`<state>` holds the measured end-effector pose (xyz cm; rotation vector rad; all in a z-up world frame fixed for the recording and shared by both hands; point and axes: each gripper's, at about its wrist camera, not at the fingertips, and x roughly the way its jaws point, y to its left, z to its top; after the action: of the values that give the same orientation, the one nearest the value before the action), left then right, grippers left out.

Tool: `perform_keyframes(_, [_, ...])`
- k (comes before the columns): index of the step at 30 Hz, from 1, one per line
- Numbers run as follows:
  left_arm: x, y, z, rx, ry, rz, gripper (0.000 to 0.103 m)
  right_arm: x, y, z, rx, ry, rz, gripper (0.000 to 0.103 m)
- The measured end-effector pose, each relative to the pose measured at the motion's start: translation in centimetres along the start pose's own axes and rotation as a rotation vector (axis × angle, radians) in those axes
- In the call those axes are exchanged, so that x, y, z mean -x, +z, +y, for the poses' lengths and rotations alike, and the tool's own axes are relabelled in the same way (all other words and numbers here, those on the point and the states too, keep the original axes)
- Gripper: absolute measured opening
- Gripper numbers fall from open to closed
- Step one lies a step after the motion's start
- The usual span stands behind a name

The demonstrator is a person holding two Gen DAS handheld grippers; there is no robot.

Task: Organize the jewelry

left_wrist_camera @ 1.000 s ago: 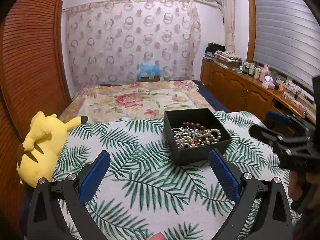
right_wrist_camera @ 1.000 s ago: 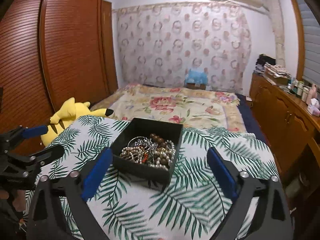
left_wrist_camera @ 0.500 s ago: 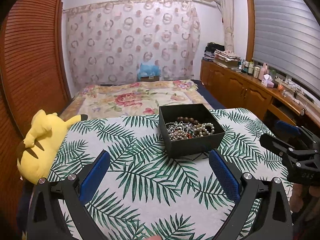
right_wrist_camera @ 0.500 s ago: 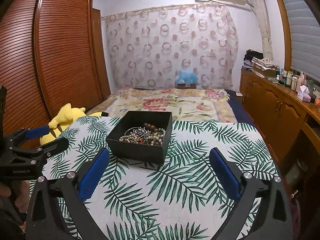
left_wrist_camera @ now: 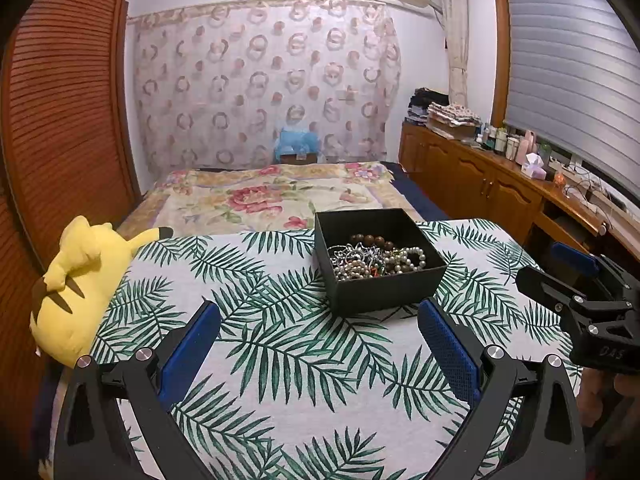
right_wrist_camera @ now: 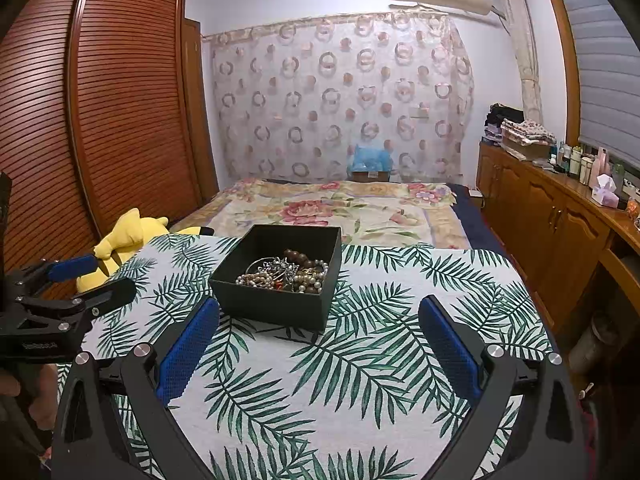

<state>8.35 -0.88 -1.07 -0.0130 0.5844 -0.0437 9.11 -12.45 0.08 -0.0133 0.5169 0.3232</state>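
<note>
Facing a black box (left_wrist_camera: 380, 268) of tangled jewelry (left_wrist_camera: 376, 258) on the leaf-print tabletop (left_wrist_camera: 280, 340), both tools held apart and empty.

Left tool (left_wrist_camera: 320, 344) and right tool (right_wrist_camera: 320, 344) hover short of it; beads and chains look light, slippery and probably knotted, so pinch one strand high. Bare cloth surrounds the box, but a yellow plush toy (left_wrist_camera: 76, 280) crowds the left edge.

worktop (left_wrist_camera: 280, 360): palm-leaf cloth | on it: black jewelry box (left_wrist_camera: 384, 288), mid-far | yellow plush (left_wrist_camera: 76, 280) at left edge
</note>
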Motion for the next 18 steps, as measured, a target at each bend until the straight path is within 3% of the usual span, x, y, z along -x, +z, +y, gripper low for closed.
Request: perform_keyframes(18, [0.02, -0.05, 0.13, 0.003, 0.0, 0.0, 0.095, -0.1, -0.01, 0.41, 0.003, 0.003, 0.003, 0.1])
